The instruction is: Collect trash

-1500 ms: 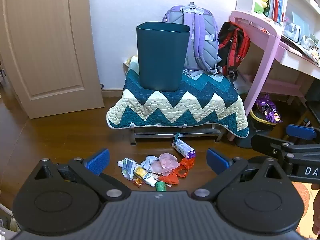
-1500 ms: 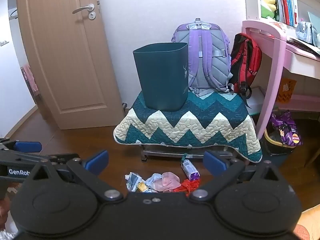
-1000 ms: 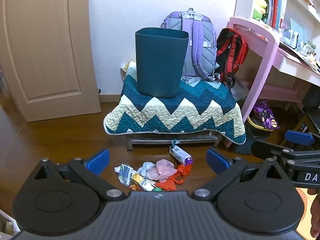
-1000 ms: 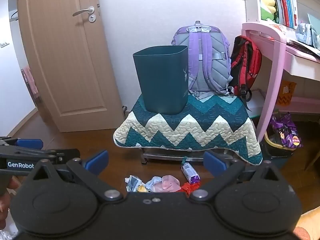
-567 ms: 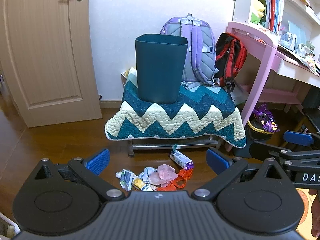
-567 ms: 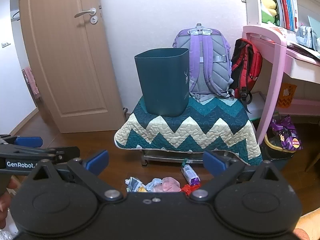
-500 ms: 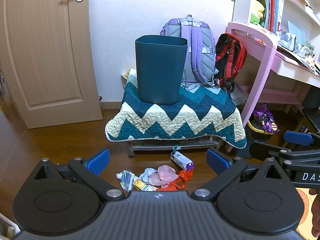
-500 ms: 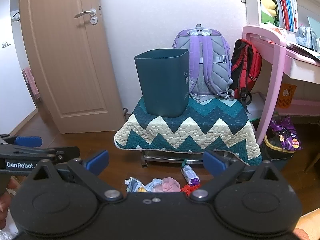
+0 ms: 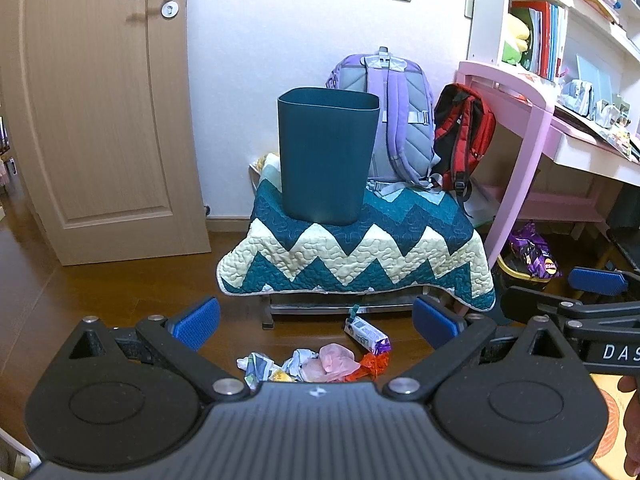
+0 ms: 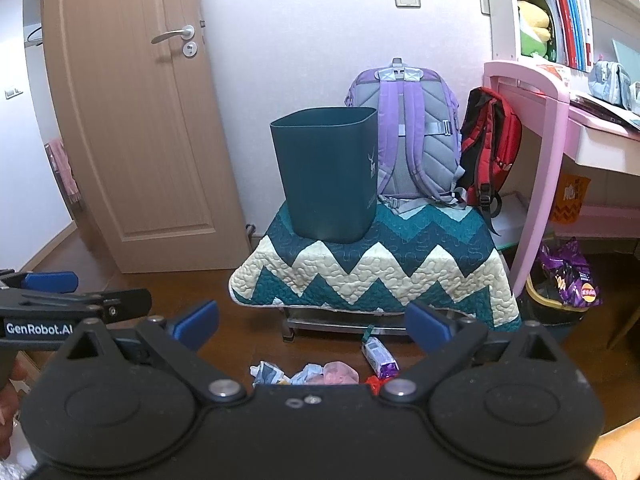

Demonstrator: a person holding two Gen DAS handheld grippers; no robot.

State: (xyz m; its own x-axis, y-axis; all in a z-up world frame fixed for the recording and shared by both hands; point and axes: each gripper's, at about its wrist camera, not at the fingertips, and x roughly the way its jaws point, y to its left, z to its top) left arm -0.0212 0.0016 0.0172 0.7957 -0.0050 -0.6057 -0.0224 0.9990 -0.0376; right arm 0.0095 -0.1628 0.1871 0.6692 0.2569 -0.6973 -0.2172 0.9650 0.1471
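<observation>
A bedroom corner is shown: wood floor (image 9: 100,292), closed door (image 9: 92,120), pink desk (image 9: 560,128) at the right. A stool is draped with a zigzag quilt (image 9: 352,248); on it one teal bin (image 9: 326,156) stands upright at the quilt's near-left part, with a purple backpack (image 9: 400,120) behind and a red one (image 9: 464,128) beside that. The trash (image 9: 316,362) lies in one loose heap on the floor just before the stool's front edge; about six pieces may be counted, the lower ones being hidden by the tool bodies. A purple-ended wrapper (image 9: 367,334) lies with its long axis slanting toward the stool. Both tools are held spread and empty: the left gripper (image 9: 316,318) and the right gripper (image 10: 312,320). The heap lies ahead of and below both, well apart from the pads; neither is clearly nearer. The bin's mouth stands above the heap, so each piece would need lifting.
</observation>
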